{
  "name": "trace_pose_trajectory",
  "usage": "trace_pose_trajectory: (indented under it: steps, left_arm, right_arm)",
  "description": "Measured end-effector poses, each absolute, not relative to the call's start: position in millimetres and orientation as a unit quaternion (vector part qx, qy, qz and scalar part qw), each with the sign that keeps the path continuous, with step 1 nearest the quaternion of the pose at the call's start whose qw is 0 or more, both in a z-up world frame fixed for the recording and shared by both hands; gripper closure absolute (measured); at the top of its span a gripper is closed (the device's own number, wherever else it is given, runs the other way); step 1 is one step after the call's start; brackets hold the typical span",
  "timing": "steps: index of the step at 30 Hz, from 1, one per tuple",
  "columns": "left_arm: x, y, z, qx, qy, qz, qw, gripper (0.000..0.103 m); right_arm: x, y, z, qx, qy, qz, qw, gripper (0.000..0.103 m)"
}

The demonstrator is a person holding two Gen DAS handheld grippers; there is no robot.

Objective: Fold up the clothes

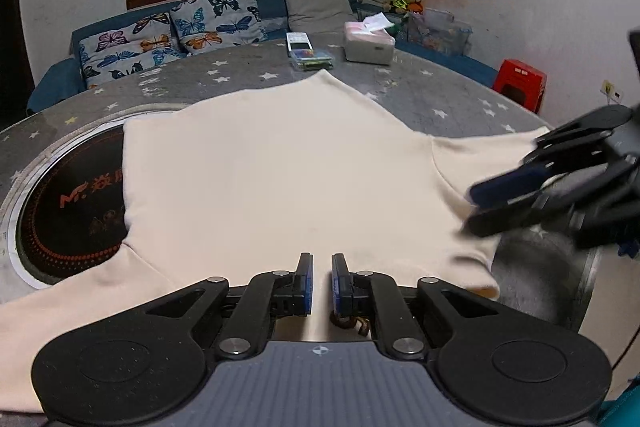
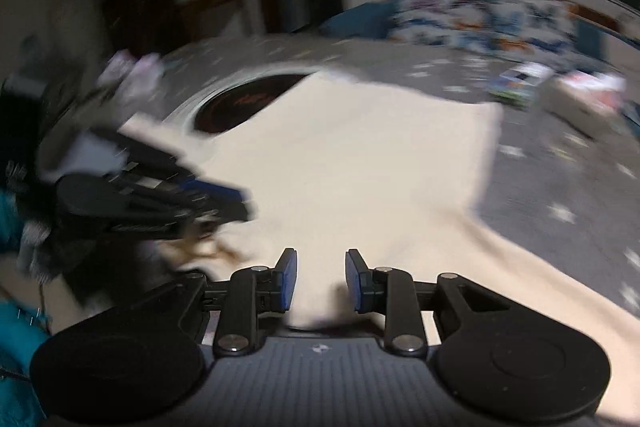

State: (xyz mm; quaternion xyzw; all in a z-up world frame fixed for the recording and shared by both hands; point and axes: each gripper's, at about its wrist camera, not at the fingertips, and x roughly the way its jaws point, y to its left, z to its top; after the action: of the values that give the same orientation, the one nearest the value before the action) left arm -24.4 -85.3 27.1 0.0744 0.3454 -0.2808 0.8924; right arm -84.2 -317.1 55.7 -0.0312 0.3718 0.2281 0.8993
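A cream long-sleeved shirt (image 1: 276,179) lies spread flat on the grey star-patterned table (image 1: 440,95), a sleeve running off to each side. My left gripper (image 1: 321,283) is at the shirt's near edge, its jaws narrowly apart with cream cloth showing between them. My right gripper (image 1: 476,207) comes in from the right over the right sleeve seam. In the blurred right wrist view the shirt (image 2: 360,155) fills the middle, my right gripper (image 2: 321,279) stands open over the cloth, and the left gripper (image 2: 236,203) is at the left.
A round black induction hob (image 1: 68,203) is set into the table at the left, partly under the shirt. A tissue box (image 1: 370,45), a remote and a small case (image 1: 310,57) sit at the far edge. A sofa with butterfly cushions (image 1: 168,31) stands behind.
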Motion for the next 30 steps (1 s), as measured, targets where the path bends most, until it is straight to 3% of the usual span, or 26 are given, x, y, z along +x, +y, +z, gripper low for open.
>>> trace_pose_trajectory:
  steps: [9,17,18,21,30]
  left_arm:
    - [-27.0,-122.8,31.5,0.064,0.333,-0.328,0.882,0.090]
    - [-32.0,-155.9,24.3,0.072,0.340,-0.363,0.864,0.088]
    - [-32.8,-158.6,23.7,0.075,0.340,-0.367,0.863,0.088]
    - [-34.7,-163.7,21.7,0.081,0.342,-0.373,0.859,0.088]
    - [-45.6,-169.6,16.5,0.106,0.338,-0.392,0.849,0.083]
  right_arm:
    - [-98.4,-446.7,45.0,0.027,0.356,-0.063,0.932,0.071]
    - [-122.0,-499.0,23.9,0.096,0.369,-0.120,0.917,0.070]
    - [-123.1,-501.6,22.4,0.098,0.367,-0.116,0.918,0.070]
    - [-119.1,-501.7,24.7,0.085,0.368,-0.103,0.920,0.094]
    - [-75.7,-499.5,37.6,-0.003,0.337,-0.119,0.934,0.096]
